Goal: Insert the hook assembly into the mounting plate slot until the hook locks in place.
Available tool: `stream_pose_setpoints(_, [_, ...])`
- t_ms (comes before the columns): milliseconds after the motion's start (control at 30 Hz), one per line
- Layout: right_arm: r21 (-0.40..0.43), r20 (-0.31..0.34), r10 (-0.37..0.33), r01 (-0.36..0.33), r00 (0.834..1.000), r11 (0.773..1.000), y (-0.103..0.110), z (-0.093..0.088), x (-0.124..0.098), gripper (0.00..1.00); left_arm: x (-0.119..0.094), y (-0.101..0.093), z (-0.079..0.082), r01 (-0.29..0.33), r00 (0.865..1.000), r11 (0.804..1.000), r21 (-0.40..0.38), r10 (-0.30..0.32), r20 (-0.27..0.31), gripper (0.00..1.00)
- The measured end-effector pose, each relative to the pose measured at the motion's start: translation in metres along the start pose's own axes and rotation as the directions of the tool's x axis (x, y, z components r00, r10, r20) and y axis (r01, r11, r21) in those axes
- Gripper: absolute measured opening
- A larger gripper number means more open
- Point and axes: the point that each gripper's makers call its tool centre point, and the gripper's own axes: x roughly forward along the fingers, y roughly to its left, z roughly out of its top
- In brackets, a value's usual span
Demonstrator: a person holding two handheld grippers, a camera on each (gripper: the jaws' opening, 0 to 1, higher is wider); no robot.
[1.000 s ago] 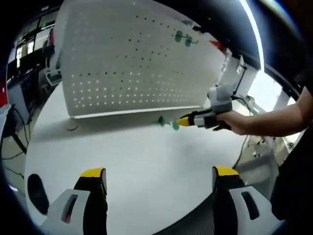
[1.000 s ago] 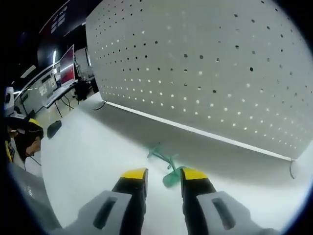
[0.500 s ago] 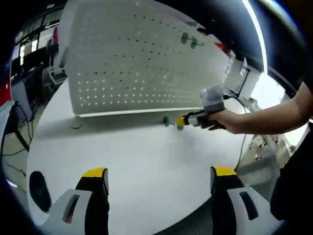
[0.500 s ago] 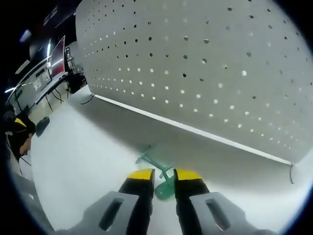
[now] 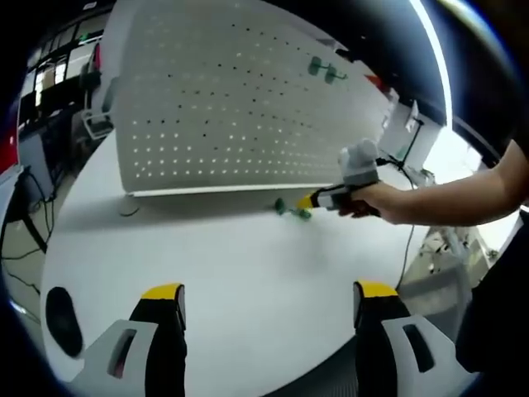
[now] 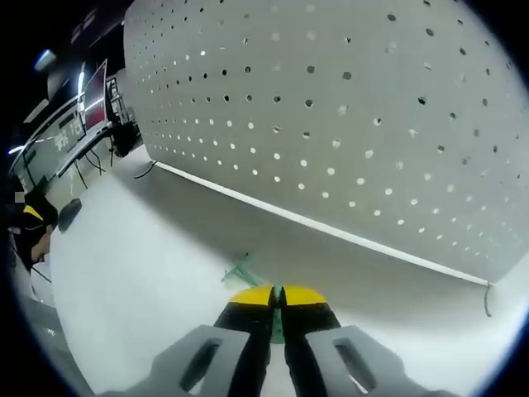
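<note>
Left gripper view: left claw (image 5: 263, 299) hangs released over the white table (image 5: 207, 256), holding nothing. Across the table, right claw (image 5: 307, 202) pinches the green hook (image 5: 291, 210) just below the pegboard (image 5: 231, 107) (another green hook (image 5: 322, 69) already sits high on it).

Right gripper view: right claw (image 6: 278, 294) clenched on the hook (image 6: 241, 270), which lies at table level near the pegboard (image 6: 347, 116) base. Risk: thin grip w/ little purchase; the hook could twist or slip while lifted, missing the slot.
</note>
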Motion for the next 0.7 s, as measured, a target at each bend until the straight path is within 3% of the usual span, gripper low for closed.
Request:
stream_pose_setpoints(367, [-0.006,0.057,-0.010,0.011,0.998,1.000,-0.002,0.009,-0.022,0.00,0.000,-0.008,0.010,0.014,1.000,1.000,0.028,-0.014,0.013,0.85])
stream_pose_setpoints(533, [-0.026,0.095,0.017,-0.015,0.995,1.000,0.002,0.024,-0.032,0.00,0.000,-0.013,0.014,0.022,0.999,0.999,0.043,-0.023,0.023,0.85])
stream_pose_setpoints(700, [0.040,0.177,0.040,-0.048,0.983,0.998,0.009,0.051,-0.050,0.00,-0.001,-0.020,0.017,0.035,0.999,0.999,0.039,-0.036,0.030,0.85])
